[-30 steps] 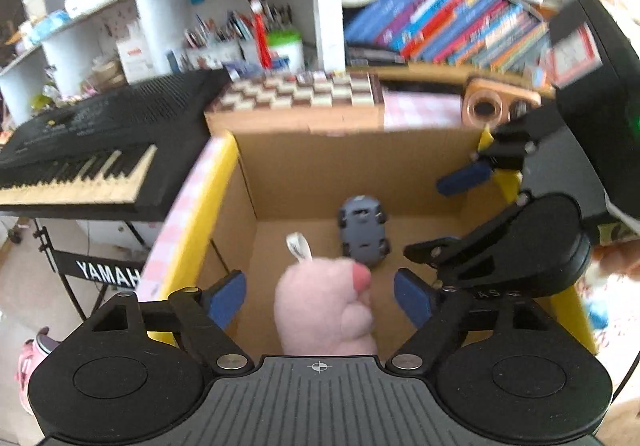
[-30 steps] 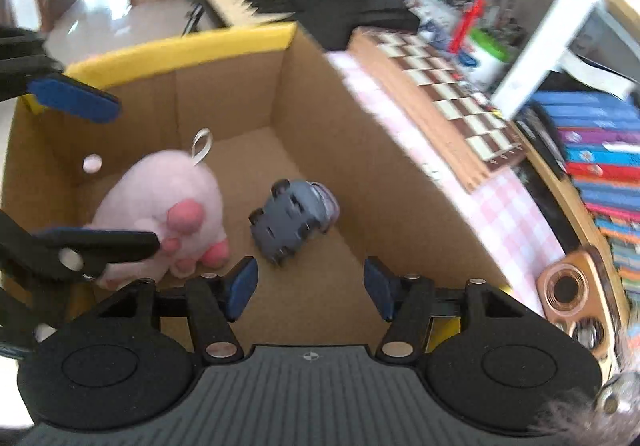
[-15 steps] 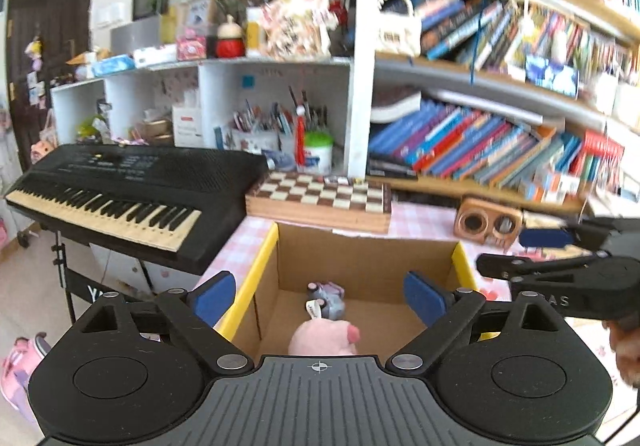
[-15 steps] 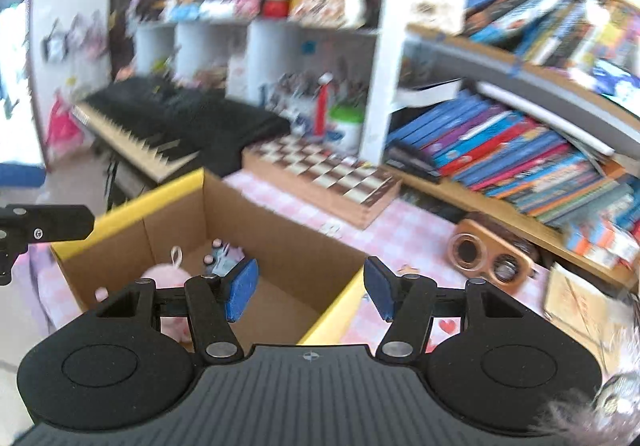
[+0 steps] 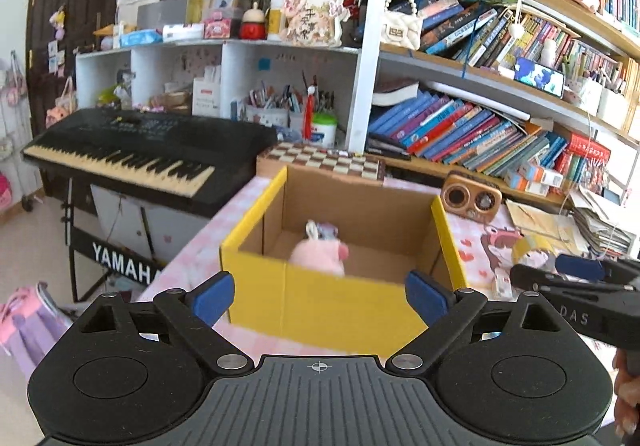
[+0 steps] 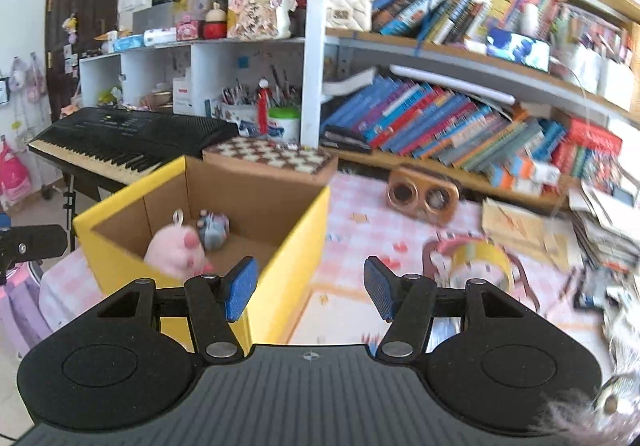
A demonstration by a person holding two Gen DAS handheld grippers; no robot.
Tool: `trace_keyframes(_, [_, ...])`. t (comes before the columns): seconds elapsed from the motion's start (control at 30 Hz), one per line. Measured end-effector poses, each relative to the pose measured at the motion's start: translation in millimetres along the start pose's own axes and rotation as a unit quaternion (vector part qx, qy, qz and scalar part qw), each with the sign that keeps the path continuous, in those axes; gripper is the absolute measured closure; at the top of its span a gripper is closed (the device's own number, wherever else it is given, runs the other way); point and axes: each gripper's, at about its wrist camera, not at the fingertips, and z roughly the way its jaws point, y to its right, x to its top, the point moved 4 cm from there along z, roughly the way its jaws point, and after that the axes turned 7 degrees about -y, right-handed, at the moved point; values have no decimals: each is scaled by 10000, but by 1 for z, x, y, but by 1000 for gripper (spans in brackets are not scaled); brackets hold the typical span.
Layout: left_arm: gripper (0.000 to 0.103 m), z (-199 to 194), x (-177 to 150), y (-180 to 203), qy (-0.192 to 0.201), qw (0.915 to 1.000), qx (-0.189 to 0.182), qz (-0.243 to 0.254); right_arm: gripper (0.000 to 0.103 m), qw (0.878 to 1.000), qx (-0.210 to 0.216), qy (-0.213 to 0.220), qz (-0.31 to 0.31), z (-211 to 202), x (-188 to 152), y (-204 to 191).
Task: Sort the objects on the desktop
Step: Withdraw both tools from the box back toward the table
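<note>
The left tongs (image 5: 318, 296) stand wide apart with nothing between them, held back from the near yellow wall of the cardboard box (image 5: 336, 310). The right tongs (image 6: 310, 288) are partly spread and also empty, over the box's right corner and the pink checked table (image 6: 360, 221). In the open-topped box a pink plush toy (image 6: 174, 246) lies by the near wall, with a grey toy car (image 6: 212, 228) just behind it. To the right of the box lies a roll of yellow tape (image 6: 480, 258); beyond it, a wooden speaker (image 6: 424, 197). A chessboard box (image 5: 324, 161) stands close behind the box's far edge.
</note>
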Motion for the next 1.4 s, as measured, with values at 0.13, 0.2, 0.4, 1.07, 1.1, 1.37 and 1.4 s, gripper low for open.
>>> trace_keyframes(0.13, [8,-5,-18,2,-133,9998,29,126,46,9999,-84,-93,92,-18,-27,-7])
trace_keyframes(0.2, [8,-8,-26,3,-181,9997,35,149,46,9998,-108,-129,112,-25,-38,-10])
trace_keyframes(0.4, [8,-18,-45,6,-250,9994,-7,254,46,9995,-122,-281,116,-40,-64,-18])
trace_keyframes(1.07, [8,-29,-88,18,-744,9951,-219,619,43,9967,-327,-696,247,-61,-103,-22])
trace_keyframes(1.1, [8,-29,-90,19,-762,9948,-236,632,43,9965,-338,-712,266,-62,-104,-21])
trace_keyframes(1.37, [8,-38,-98,27,-771,9936,-335,748,42,9957,-412,-732,388,-73,-115,-16])
trace_keyframes(1.4, [8,-39,-99,28,-776,9935,-342,757,42,9956,-418,-734,396,-75,-117,-16])
